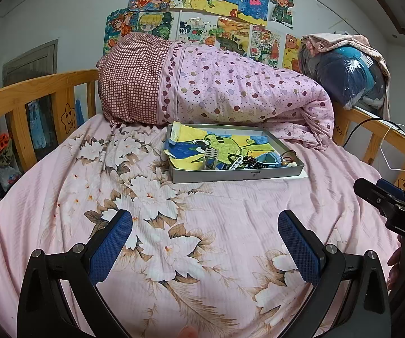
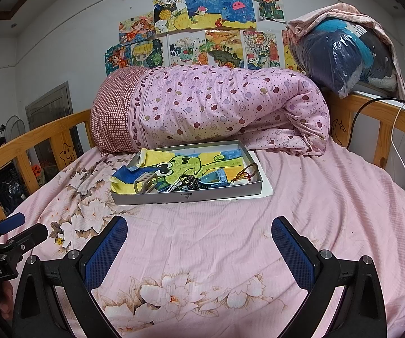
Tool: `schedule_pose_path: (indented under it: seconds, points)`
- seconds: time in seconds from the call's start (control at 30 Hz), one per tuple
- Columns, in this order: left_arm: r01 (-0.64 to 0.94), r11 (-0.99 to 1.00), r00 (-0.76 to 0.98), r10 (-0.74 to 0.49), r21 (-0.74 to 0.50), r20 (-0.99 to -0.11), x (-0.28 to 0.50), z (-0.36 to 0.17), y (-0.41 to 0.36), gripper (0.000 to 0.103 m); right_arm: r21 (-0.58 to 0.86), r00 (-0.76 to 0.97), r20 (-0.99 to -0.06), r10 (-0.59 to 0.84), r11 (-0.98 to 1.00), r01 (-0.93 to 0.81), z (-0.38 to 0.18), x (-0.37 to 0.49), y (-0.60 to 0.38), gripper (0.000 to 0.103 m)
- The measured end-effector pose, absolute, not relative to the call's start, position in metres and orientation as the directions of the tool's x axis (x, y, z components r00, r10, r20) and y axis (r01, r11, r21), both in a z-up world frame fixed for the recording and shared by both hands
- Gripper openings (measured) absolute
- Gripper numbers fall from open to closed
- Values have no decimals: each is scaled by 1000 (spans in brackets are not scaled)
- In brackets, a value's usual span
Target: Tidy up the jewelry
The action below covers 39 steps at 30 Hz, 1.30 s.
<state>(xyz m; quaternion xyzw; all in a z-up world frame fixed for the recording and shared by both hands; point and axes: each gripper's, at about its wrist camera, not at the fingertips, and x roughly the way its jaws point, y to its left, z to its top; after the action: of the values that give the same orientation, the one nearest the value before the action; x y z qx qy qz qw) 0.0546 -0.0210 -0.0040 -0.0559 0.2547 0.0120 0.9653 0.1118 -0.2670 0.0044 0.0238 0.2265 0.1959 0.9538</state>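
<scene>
My left gripper [image 1: 205,226] and my right gripper [image 2: 199,232] both hang wide apart over the pink floral bedsheet [image 2: 329,197], holding nothing, well short of the work. Ahead sits the shallow grey tray [image 2: 151,197], lined with a child's frog drawing [image 2: 185,166]. The jewelry [image 2: 186,184] is heaped along the tray's near edge: dark beads, a pale chain, a red cord bracelet [image 2: 247,170], what looks like a hair clip [image 2: 146,181]. I reckon the tangle is the hazard; pinching one strand may drag its neighbours out with it. The mattress is soft, so pressing down could tip the tray and spill pieces into sheet folds. The loose paper liner may also lift with a grab. Behind the tray lies a rolled quilt [image 2: 225,104].
</scene>
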Motion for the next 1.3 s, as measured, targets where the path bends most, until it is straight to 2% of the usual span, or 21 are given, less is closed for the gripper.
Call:
schedule_pose_path:
  seconds: [0.37,0.63,1.3]
  points:
    - [-50,994,870,-6,-101,-493,55,-3,-20,101,133,820,-425,384,922,-363,5,112,-267,103]
    - [-65,997,875,40,-36,-482,48,-9,-32,101,135,819,-425,385,922,-363,5,112,-267,103]
    - [-76,997,878,54,-27,-476,47,-7,-32,101,134,818,-428,384,922,-363,6,113,-267,103]
